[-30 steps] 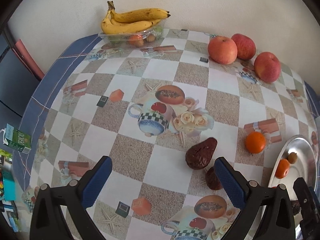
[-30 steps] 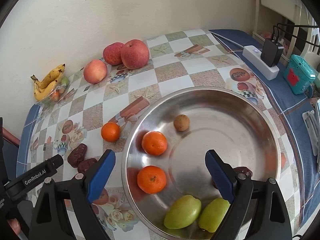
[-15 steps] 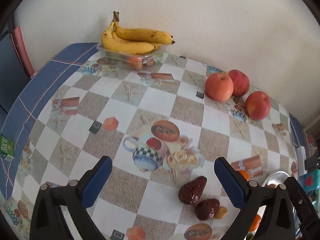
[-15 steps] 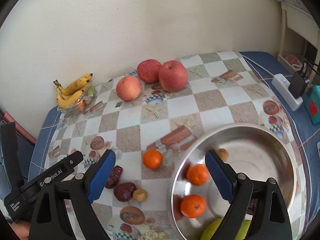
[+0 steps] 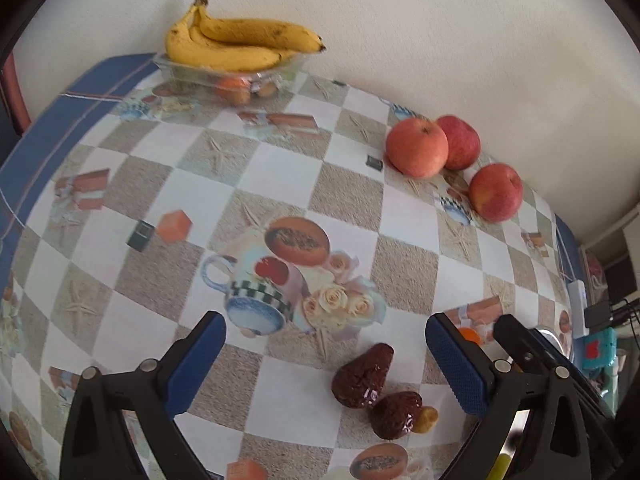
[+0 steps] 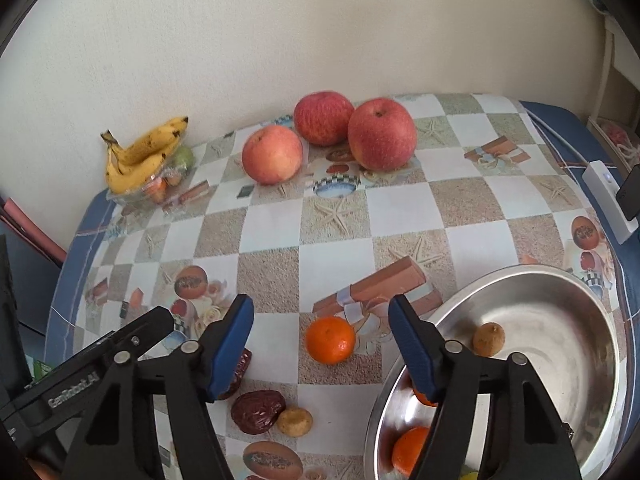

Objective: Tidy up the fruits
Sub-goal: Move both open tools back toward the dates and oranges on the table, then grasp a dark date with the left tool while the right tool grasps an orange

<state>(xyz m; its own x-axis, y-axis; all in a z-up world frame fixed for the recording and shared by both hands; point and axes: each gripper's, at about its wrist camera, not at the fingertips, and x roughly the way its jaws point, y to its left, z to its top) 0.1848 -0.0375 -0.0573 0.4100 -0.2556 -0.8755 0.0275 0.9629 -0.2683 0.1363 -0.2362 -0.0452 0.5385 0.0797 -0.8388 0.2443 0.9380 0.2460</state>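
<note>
My right gripper (image 6: 322,346) hangs over the checked tablecloth with its jaws closing. A loose orange (image 6: 330,340) shows between its blue fingers, and the pads do not touch it. The steel bowl (image 6: 520,280) at the right holds oranges (image 6: 412,450) and a small brown fruit (image 6: 488,338). My left gripper (image 5: 326,360) is wide, closing slightly, and grips nothing. Two dark dates (image 5: 362,376) and a small yellow-brown fruit (image 5: 426,420) lie on the cloth under its gap, nearer the right finger. Three apples (image 6: 380,134) sit by the wall.
Bananas (image 5: 236,44) rest on a clear tray (image 5: 224,76) of small fruit at the back left. A white power strip (image 6: 608,200) lies at the table's right edge. The wall closes off the back. The blue cloth border (image 5: 60,132) marks the left edge.
The right gripper has swung left from above the bowl to above the loose orange, and its jaws have narrowed. The left view has shifted, so the dates now sit lower between its fingers.
</note>
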